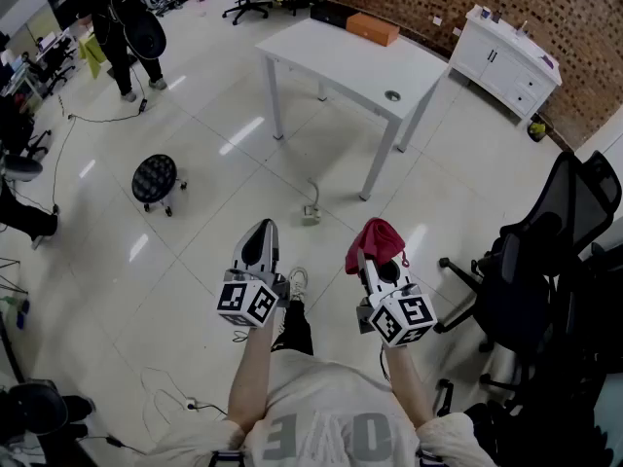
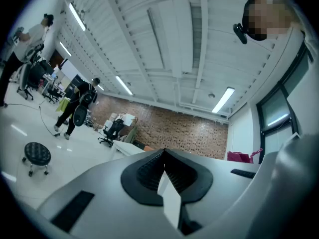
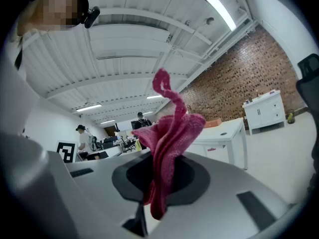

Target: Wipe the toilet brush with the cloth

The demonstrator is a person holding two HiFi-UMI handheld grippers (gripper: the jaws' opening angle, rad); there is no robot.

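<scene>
L gripper [image 1: 261, 230]: jaws clenched tight, pads meeting, nothing btwn them. It's held about level, aimed to 12. R gripper [image 1: 375, 258], just beside it at its 3, is clamped on the cloth [image 3: 169, 133], a red-pink wad pinched in the pads. Most of it bunches out past the tips toward 12, w/ a short tail hanging below the jaws. Both grippers are out in front of the person's waist, over bare floor [image 1: 195, 261], apart from each other and touching nothing else.

Brush: not in any view. So the relation the next move turns on can't be fixed. Which way it lies from either gripper, how its long axis runs, which hand is nearer: cannot tell. Judgement only: wiping hasn't begun. W/ the cloth in the R and the L free, the L would likely steady the brush by its handle while the R wipes along it, but the brush must be found first.

Farther out: a small white block [image 1: 311, 214] on a cable at 12 on the floor, a stool [image 1: 156, 177] at 10, a black chair [image 1: 545, 251] at 3. Beyond, a white table [image 1: 331, 61] at 12–1 w/ an orange box [image 1: 373, 29] at its far edge. A white cabinet [image 1: 506, 61] stands at 1–2 by the brick wall, doors shut. Containers: no bucket, holder or bin for the brush seen, and the box's contents don't show. A bystander [image 1: 127, 27] stands far off at 10–11.
</scene>
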